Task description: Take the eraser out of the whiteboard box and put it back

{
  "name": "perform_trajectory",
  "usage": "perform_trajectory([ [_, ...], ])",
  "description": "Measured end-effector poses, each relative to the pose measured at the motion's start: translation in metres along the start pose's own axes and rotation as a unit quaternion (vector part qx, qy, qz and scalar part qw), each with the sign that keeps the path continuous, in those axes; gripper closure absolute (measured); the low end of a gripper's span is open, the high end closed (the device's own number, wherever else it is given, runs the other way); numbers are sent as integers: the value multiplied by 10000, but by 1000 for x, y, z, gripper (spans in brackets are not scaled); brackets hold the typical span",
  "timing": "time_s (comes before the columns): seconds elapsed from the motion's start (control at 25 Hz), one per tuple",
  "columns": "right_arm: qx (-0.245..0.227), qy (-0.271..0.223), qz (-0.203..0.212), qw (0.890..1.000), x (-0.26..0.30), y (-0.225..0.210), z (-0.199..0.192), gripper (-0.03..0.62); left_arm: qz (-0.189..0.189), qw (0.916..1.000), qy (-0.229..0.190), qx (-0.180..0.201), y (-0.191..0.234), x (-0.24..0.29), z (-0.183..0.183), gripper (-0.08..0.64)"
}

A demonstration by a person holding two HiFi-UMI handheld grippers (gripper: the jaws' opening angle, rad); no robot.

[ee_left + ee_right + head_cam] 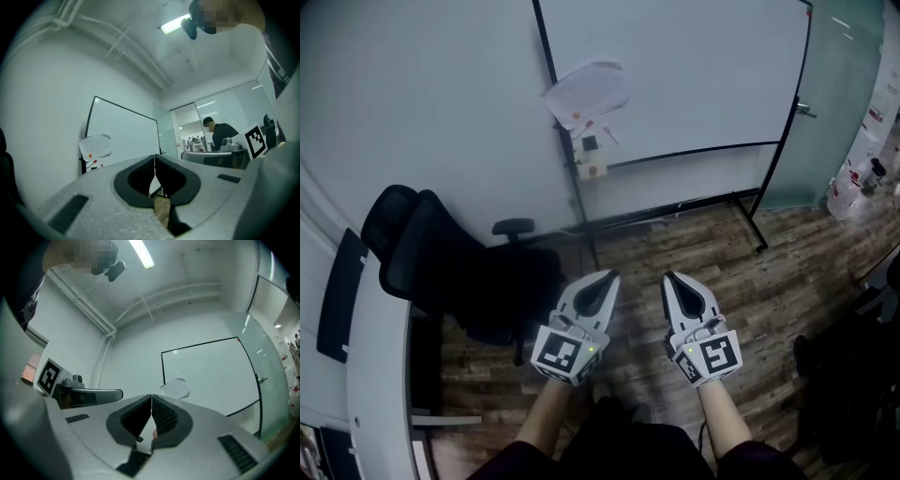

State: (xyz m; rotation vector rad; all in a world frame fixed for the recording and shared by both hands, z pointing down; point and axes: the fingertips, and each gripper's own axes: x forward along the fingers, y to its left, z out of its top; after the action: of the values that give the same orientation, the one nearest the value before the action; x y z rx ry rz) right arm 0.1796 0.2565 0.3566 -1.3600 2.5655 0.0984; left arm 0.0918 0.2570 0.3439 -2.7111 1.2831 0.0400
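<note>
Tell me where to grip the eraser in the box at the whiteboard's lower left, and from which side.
Pinch the eraser at its top, which seems to stand above the box rim, across its side faces. Come from the front, slightly above: the whiteboard backs it and the box hides its lower end. Its pose is unclear.

A: Ahead of the left tongs [607, 277] and right tongs [670, 277]?
B: Whiteboard [694, 75]; whiteboard box [592, 156] at its left edge, under a paper [589, 92].
A: Left of them?
B: Chair [459, 267], then surface [380, 375] beyond.
</note>
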Motion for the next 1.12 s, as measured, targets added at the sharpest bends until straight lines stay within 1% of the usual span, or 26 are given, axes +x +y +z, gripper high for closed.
perform_trajectory([
  [0.08, 24, 10, 14, 10000, 8, -2, -5, 588, 47, 10000, 27, -42, 8, 4, -3, 552],
  [0.16, 26, 28, 20, 10000, 18, -2, -10, 588, 16, 10000, 31, -60, 17, 7, -8, 552],
  [0.28, 24, 49, 23, 10000, 38, -2, -18, 588, -43, 10000, -20, 19, 36, 15, -15, 552],
  [0.36, 23, 62, 20, 10000, 53, -2, -21, 588, -59, 9999, -46, 103, 51, 20, -19, 552],
  [0.52, 3, 66, -10, 10000, 89, -5, -29, 588, -109, 9999, -40, -20, 83, 35, -23, 552],
  [0.76, 1, 83, -52, 10000, 142, -5, -40, 588, -115, 9999, -39, -29, 135, 52, -26, 554],
  [0.88, -9, 95, -93, 9999, 165, -4, -46, 588, -157, 9998, -34, -97, 155, 59, -27, 552],
  [1.12, 9, 133, -199, 9997, 210, 1, -55, 588, -252, 9997, -8, -40, 200, 64, -36, 552],
])
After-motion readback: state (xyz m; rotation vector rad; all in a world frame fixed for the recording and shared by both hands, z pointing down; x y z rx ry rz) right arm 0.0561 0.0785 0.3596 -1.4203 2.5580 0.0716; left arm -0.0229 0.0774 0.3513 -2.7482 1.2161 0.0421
